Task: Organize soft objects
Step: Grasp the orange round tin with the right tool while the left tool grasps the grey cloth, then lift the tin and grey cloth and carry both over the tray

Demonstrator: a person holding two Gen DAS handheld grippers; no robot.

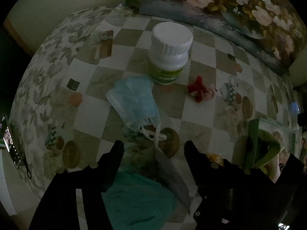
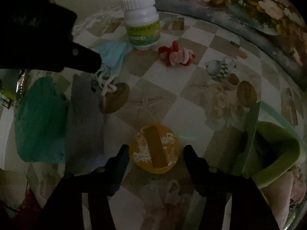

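The right gripper point(image 2: 155, 149) points down at a round yellow sponge-like disc point(image 2: 154, 148) with a flat band across its top and white flecks; the disc lies between the black fingers, which flank it without clearly pressing, so the gripper reads as released around it. Only the right wrist view shows this disc whole.

The left gripper point(image 1: 153, 147) hangs spread over the tabletop point(image 1: 201, 115), nothing clasped; the white ear loops of a pale blue pleated face mask point(image 1: 134, 101) lie just ahead of its tips. Under its fingers sit a flat grey cloth strip point(image 1: 172, 176) and a teal soft piece point(image 1: 138, 197), side by side and touching. The right wrist view shows the same pair off to its left, with the left gripper's dark finger above the mask.

Beyond the mask stands a white plastic bottle point(image 1: 168, 57) with a ribbed cap and green label, upright. Beside it lies a fuzzy red-and-pink scrunchie bundle point(image 2: 175, 56).

A green container point(image 2: 276, 149) with a curved rim sits at the right edge. The tabletop wears a glossy checked oilcloth printed with teapots and starfish; a floral painting point(image 1: 239, 9) leans behind.
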